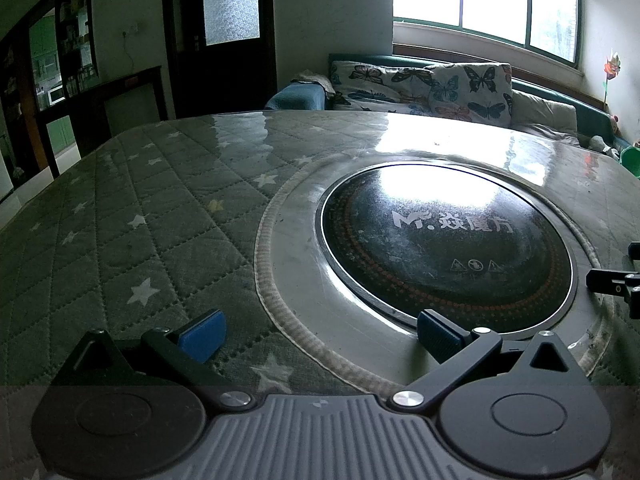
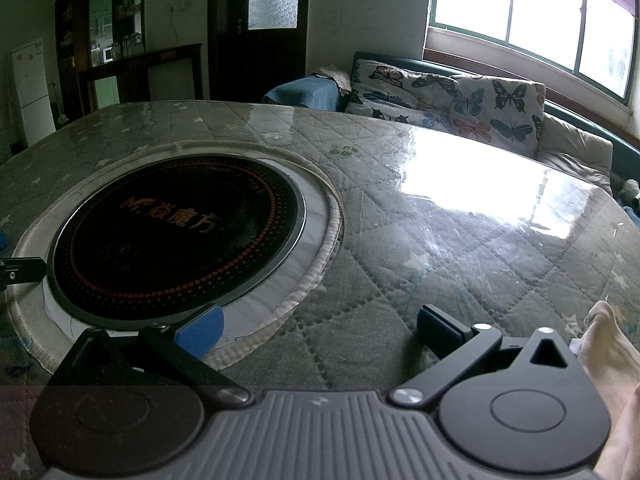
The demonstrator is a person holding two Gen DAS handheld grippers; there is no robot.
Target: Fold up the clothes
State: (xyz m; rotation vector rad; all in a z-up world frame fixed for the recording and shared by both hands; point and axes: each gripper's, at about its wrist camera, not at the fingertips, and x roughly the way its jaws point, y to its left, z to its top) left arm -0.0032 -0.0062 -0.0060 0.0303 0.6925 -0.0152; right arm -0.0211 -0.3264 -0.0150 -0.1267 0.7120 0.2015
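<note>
A pale, soft cloth (image 2: 608,344) lies crumpled just right of my right gripper (image 2: 320,330), whose jaws gape wide, like my left gripper (image 1: 320,330). Ahead, the quilted, star-printed surface (image 1: 132,240) under glossy film rings a round black cooktop (image 1: 444,248); a butterfly-cushioned sofa (image 1: 432,84) sits beyond.

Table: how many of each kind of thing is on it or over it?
1 black cooktop
1 cream cloth, at the right edge
2 grippers, both open: left gripper, right gripper
Total: 4
</note>
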